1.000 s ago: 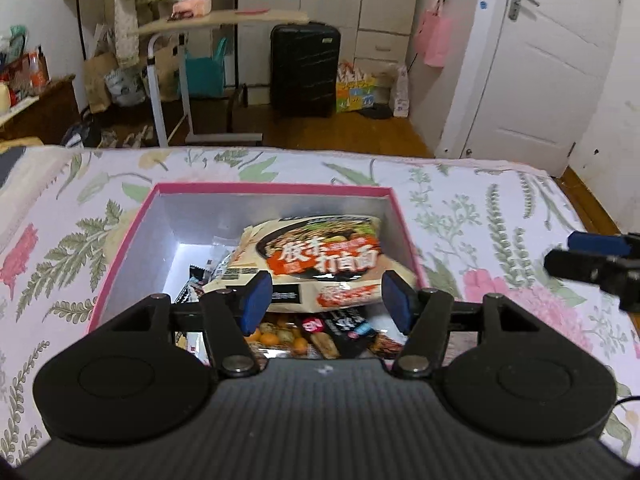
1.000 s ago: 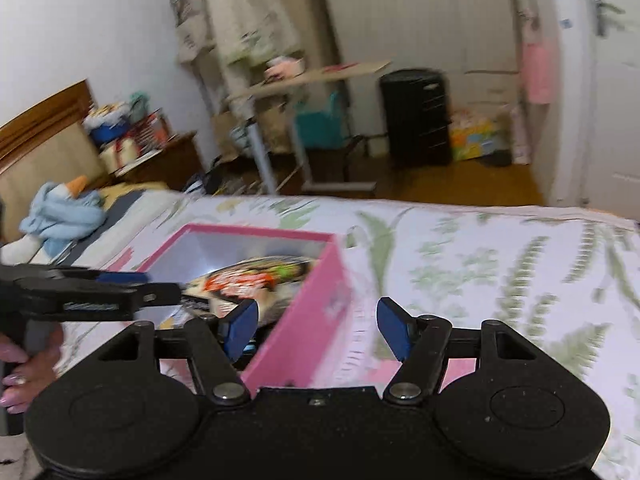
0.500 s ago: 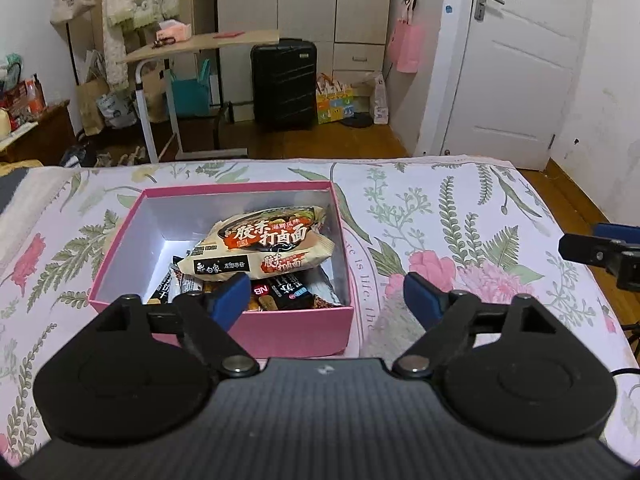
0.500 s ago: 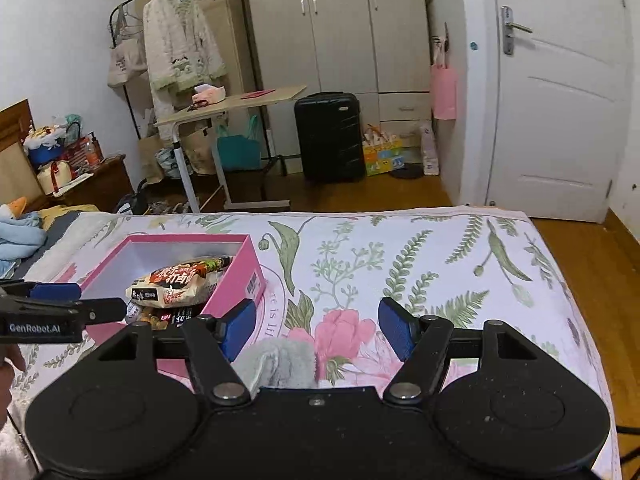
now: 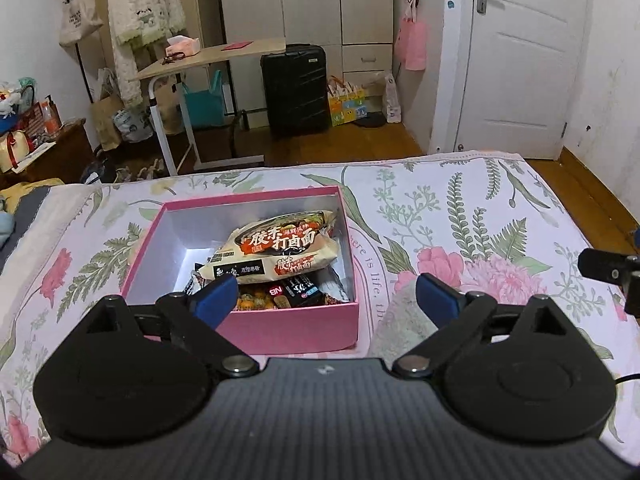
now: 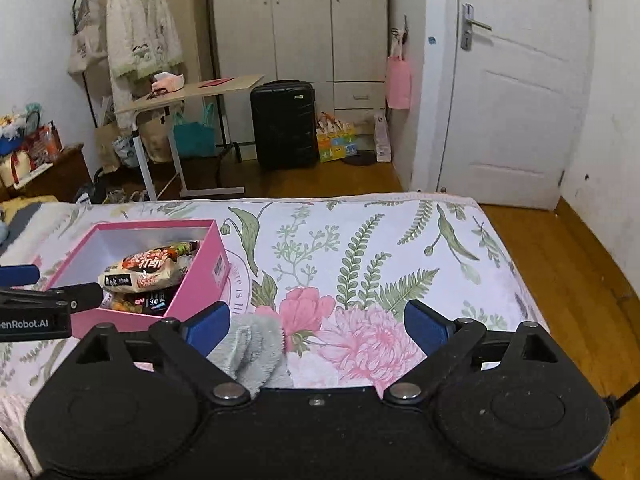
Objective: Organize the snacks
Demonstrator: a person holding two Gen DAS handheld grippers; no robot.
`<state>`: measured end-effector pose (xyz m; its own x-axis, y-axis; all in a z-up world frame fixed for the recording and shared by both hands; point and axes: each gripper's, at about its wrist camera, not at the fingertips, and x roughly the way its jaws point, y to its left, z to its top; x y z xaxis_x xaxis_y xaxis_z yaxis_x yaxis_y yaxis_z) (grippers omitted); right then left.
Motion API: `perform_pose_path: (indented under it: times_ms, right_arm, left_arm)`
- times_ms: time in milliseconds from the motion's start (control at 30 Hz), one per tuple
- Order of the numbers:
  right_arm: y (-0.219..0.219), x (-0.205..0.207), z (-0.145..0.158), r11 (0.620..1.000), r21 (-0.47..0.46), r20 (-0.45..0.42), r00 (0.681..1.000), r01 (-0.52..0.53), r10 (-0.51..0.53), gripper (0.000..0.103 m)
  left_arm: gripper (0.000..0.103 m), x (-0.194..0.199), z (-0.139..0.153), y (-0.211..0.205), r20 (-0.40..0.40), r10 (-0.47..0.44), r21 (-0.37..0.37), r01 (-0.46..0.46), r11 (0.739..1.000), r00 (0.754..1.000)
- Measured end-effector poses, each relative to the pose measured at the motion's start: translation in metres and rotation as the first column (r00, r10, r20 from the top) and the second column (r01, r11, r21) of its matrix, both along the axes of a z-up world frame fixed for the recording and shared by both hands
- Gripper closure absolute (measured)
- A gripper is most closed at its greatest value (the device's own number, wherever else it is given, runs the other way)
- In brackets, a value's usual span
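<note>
Left gripper [image 5: 322, 294] spread wide, holding nothing, poised just short of pink box [image 5: 288, 330]; right gripper [image 6: 316, 322] likewise agape and bare, off to the box's right over floral bedspread [image 6: 360, 248]. Instant noodle packet [image 5: 280, 246] lying atop the other snacks inside the box, long axis slanting toward its far right corner. Grey fluffy cloth [image 6: 252, 350] just beside the box's right wall. Packet beige, with orange lettering and a dark bowl picture.

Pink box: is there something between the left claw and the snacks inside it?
Only the near wall of the pink box stands before the open left claw. The box has no lid, and the noodle packet lies uncovered on top.
</note>
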<state>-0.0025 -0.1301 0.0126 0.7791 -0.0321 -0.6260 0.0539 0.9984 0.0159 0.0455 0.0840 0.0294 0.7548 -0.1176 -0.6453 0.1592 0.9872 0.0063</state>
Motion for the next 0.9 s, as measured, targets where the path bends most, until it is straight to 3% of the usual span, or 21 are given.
perform_pose_path:
  times_ms: [267,900]
  right_arm:
    - [0.006,-0.009,-0.003,0.999,-0.037,-0.015,1.0,-0.011,0.011,0.007]
    - [0.014,-0.015,-0.003,0.999,-0.052,0.031,1.0,0.007,-0.005,0.007]
  left_arm:
    - [0.006,-0.014,-0.001,-0.007,0.019,0.018,0.047,-0.019,0.999,1.0]
    - [0.006,-0.015,-0.009,0.002,0.011,0.073,0.036,-0.073,0.997,0.997]
